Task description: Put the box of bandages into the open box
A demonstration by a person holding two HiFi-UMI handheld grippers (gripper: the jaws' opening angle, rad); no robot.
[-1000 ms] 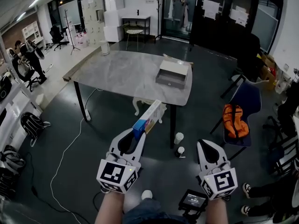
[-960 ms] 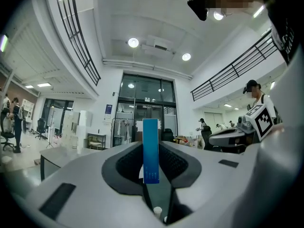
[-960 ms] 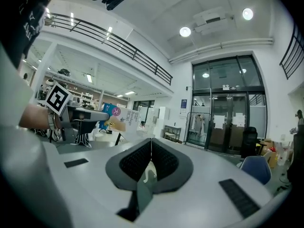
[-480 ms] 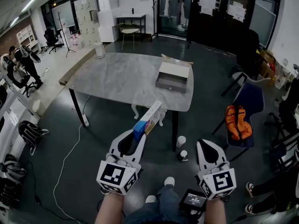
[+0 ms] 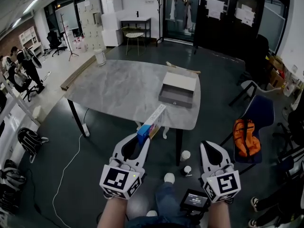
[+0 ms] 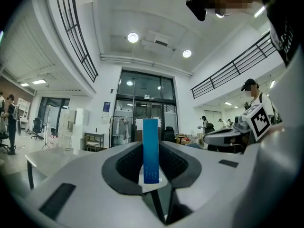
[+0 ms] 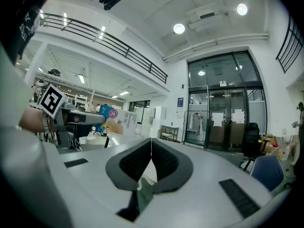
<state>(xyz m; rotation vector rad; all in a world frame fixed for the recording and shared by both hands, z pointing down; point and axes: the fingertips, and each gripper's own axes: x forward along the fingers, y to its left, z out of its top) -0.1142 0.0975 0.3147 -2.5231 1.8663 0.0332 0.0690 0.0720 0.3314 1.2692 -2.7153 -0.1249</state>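
Surface [image 5: 118, 87] nearer than second ago. Left tool [image 5: 143, 135] grasping bandage box [image 5: 153, 119]. Open box [image 5: 176, 90] far right, not yet reachable. Right tool [image 5: 213, 147] clenched, empty.

Open-plan office: swivel chairs [image 5: 56, 38], shelving [image 5: 31, 34], glass doors [image 6: 128, 115].

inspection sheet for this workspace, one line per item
surface: grey table, carries the open box
job's things: box of bandages in the left gripper, in the air near the table's front edge; open box toward the table's far right
clutter: two cups on the floor; orange bag on a chair
grippers: left gripper shut on the box of bandages; right gripper jaws together, empty
cables: white cable on the floor
surroundings: clothes rack, people at left
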